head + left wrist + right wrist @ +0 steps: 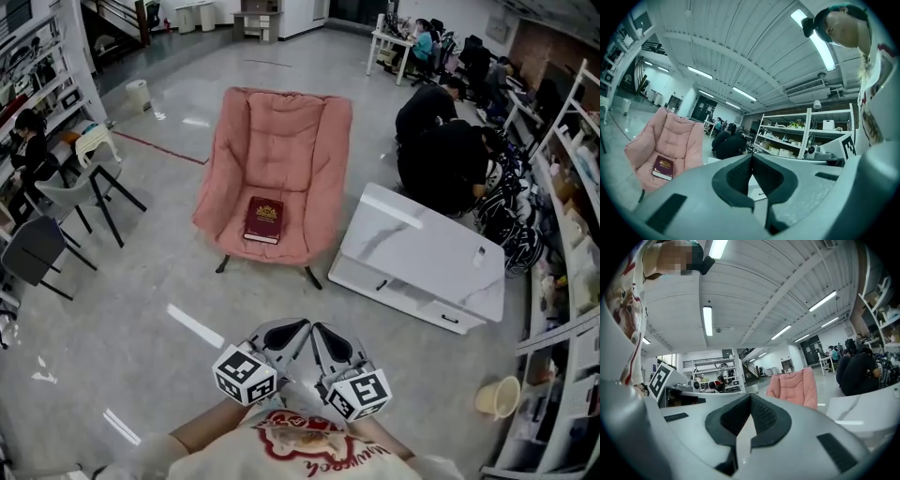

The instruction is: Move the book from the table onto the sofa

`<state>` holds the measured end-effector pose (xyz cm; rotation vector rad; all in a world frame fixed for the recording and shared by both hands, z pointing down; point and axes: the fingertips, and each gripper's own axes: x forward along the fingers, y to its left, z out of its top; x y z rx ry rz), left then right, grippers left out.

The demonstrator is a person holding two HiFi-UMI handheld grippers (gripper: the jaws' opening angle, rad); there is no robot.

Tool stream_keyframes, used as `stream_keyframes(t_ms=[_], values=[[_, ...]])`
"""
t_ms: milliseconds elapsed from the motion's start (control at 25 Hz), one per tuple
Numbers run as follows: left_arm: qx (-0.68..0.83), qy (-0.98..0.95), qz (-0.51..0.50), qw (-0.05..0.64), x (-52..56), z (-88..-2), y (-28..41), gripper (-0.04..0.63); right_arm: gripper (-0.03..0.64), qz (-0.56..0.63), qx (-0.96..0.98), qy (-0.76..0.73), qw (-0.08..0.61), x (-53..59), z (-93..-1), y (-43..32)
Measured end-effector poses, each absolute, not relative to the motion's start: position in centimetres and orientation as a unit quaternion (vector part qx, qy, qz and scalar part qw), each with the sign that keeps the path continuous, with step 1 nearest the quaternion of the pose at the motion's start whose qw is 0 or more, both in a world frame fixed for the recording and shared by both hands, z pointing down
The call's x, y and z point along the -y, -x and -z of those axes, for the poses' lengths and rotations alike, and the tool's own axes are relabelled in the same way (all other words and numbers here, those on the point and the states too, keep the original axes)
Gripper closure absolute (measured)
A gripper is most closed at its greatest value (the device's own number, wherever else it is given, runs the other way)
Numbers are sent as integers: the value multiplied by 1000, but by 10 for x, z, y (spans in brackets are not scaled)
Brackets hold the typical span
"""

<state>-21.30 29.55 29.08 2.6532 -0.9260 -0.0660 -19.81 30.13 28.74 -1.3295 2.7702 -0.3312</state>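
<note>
One dark red book point(263, 219) is lying on the one pink sofa point(281, 141), one white worktop point(422, 253) standing beside it. The left hand-held gripper point(292, 328) and right hand-held gripper point(325, 330) (two in all) are hovering side by side, jaws pressed together, empty.

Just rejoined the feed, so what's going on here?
The book lies flat on the seat of the pink sofa, so the move looks done. The person holds the left gripper and right gripper close to the body, short of the sofa, both with jaws shut on nothing. The white table stands beside the sofa.
</note>
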Motion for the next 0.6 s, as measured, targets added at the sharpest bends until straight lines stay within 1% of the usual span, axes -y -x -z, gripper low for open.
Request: stream_keyframes(t_ms=[160, 280, 600], values=[[356, -919, 25, 169, -348, -298, 202, 592, 617, 109, -904, 412, 32, -356, -288, 187], [366, -911, 35, 188, -375, -296, 199, 592, 617, 114, -911, 396, 34, -382, -285, 184], [349, -922, 26, 167, -392, -281, 196, 592, 617, 94, -911, 401, 33, -401, -269, 183]])
